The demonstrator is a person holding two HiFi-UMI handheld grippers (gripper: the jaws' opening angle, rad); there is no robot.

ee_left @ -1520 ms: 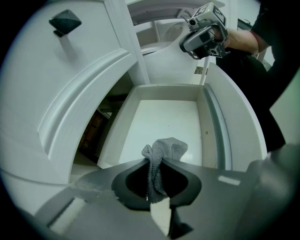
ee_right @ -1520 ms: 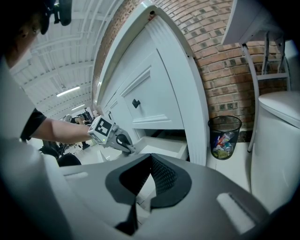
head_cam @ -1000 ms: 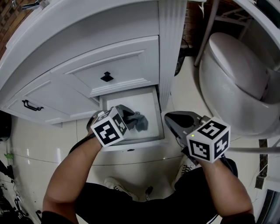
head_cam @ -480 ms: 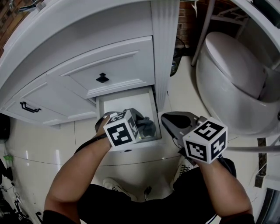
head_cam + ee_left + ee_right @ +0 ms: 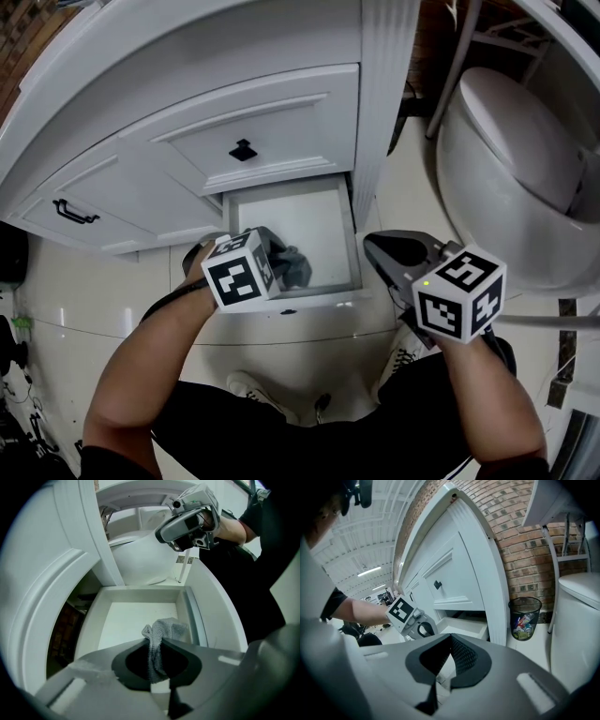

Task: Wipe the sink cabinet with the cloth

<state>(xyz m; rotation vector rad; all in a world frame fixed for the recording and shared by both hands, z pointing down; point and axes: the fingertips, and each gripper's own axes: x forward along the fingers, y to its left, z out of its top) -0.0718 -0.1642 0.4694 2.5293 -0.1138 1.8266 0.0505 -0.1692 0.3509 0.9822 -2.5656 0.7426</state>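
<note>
Left gripper [image 5: 152, 643] pinches the grey cloth [image 5: 168, 626] at the open bottom drawer's [image 5: 136, 620] front-right corner — wiping inside seems in hand — with the right gripper [image 5: 449, 638] closed and empty beside it; next, I judge, press down and sweep toward the back wall.

Floor [image 5: 94, 309]: glossy cream tiles w/ thin grout lines & small bright reflections. White toilet [image 5: 511, 159], lid looks down, sits on it at head view's right. Back wall [image 5: 525, 541]: red-brown brick, pale mortar. Black waste bin [image 5: 524, 612] stands at the wall's foot, near the toilet, coloured rubbish inside. White metal frame [image 5: 567, 550] w/ crossbars against the brick, above the toilet. Far left in right gripper view: white ribbed ceiling [image 5: 365, 531], strip light [image 5: 369, 571] lit
</note>
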